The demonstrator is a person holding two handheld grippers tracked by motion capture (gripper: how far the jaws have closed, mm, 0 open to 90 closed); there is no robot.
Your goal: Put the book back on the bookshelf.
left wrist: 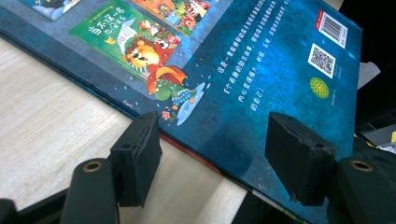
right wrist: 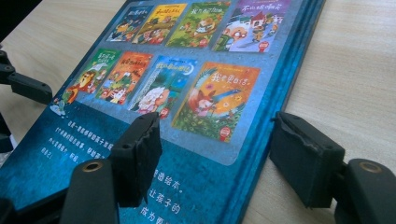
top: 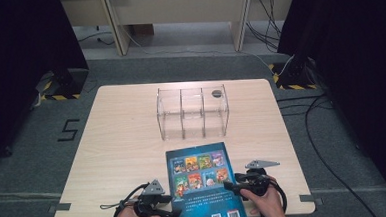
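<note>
Lying flat at the near edge of the wooden table (top: pixel 122 142), the blue book (top: pixel 205 188) is sitting back cover up in the high view, its near end reaching just past the table's front edge between the person's two hands. The left gripper (top: pixel 175 214) is pressing in at the book's left edge and the right gripper (top: pixel 228 185) is meeting its right edge, each hand gripping from below. Open tabletop is stretching between the book's far end and the clear three-compartment box (top: pixel 192 112), which is standing well apart near the table's far side, with bare wood running to either side. Grey carpet, black curtains and loose cables are surrounding the table.

Looking along the left gripper (left wrist: pixel 212 149) in its own view, its jaws are straddling the book (left wrist: pixel 261 79) at the near corner, one pad under the lifted edge and the other over the cover; whether they are pressing I cannot tell.

Looking along the right gripper (right wrist: pixel 215 154) in its view, the jaws are standing wide astride the book (right wrist: pixel 196 186) edge, one pad over the cover, the other beside it above bare wood, neither pad touching.
</note>
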